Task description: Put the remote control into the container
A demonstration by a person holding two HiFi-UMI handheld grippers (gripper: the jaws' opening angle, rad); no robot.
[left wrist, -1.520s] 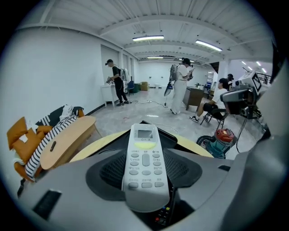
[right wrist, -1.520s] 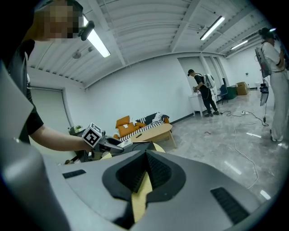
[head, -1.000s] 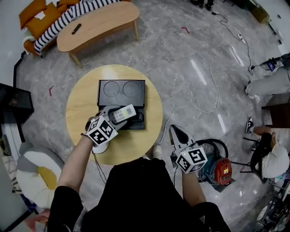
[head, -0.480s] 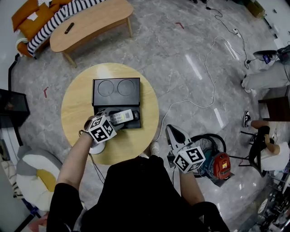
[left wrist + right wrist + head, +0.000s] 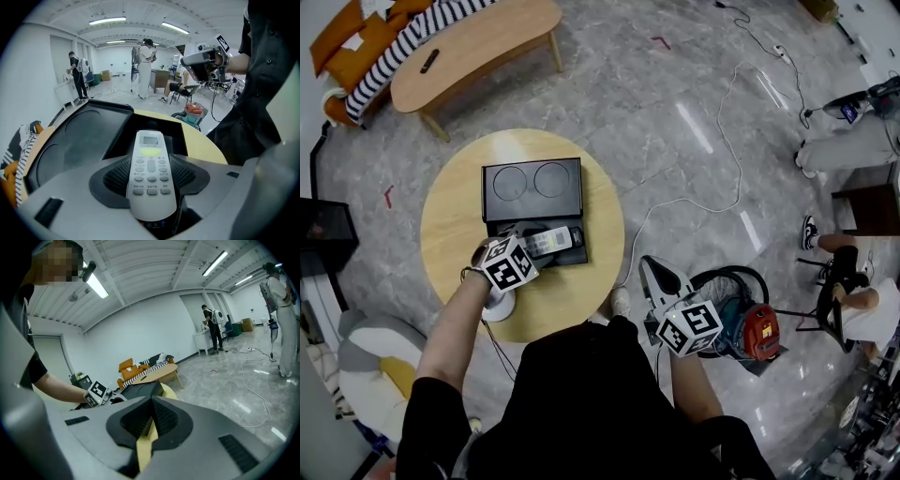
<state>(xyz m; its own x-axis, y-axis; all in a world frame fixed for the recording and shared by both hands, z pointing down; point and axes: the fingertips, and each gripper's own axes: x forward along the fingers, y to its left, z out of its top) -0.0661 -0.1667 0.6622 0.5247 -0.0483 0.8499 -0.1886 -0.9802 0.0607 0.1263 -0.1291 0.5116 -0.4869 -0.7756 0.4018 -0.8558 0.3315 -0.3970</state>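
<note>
Grey polished floor (image 5: 675,169) surrounds a round wooden table (image 5: 450,225), on which a black container (image 5: 532,178) sits at the centre of the far half. The container's far section has two circular recesses. Its near section is an open compartment.

The left gripper (image 5: 525,246) reaches in from the table's near-left edge, its jaws clamped on the sides of a white remote control (image 5: 151,159). The remote control sits button side up, with its display end pointing away from the gripper, and hangs over the container's near compartment. Whether it touches the compartment floor cannot be determined.

The right gripper (image 5: 654,275) is off the table, beyond its near-right edge and over the floor. Its jaws are together with nothing between them. A red machine (image 5: 759,333) stands on the floor just beside it. A white cable (image 5: 722,122) runs across the floor, well apart from the table.
</note>
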